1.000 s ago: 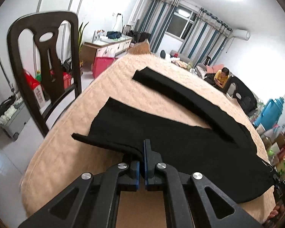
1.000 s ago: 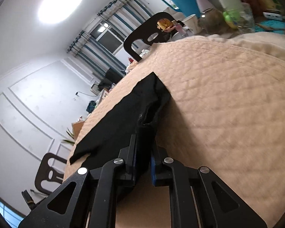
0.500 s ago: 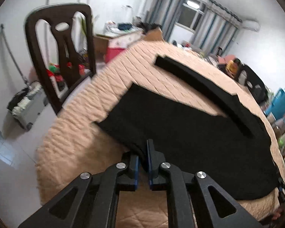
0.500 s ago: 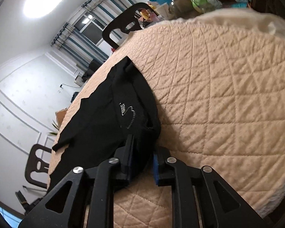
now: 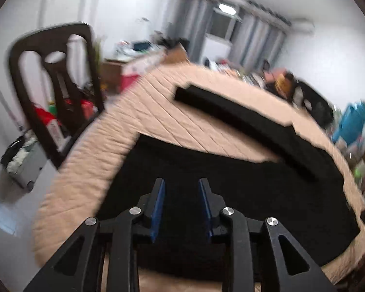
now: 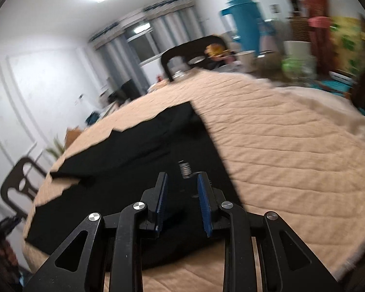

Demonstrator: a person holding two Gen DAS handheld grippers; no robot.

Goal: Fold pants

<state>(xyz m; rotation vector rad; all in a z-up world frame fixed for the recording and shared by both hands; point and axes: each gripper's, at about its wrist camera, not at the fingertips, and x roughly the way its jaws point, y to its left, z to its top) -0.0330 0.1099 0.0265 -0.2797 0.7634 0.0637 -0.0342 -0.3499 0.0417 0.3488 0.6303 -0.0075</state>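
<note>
Black pants (image 5: pixel 231 182) lie flat on the quilted bench (image 5: pixel 158 121). One leg points toward 10 o'clock. Left gripper (image 5: pixel 181 185) and right gripper (image 6: pixel 182 180): jaws apart, empty.

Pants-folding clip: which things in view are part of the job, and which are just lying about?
Job:
- black pants, flat on the table
- left gripper, open
- right gripper, open

Lying about:
- chair
- blue jug
- clutter at the table's far edge

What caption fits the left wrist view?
Open left tongs above black pants spread on the quilted table.
</note>
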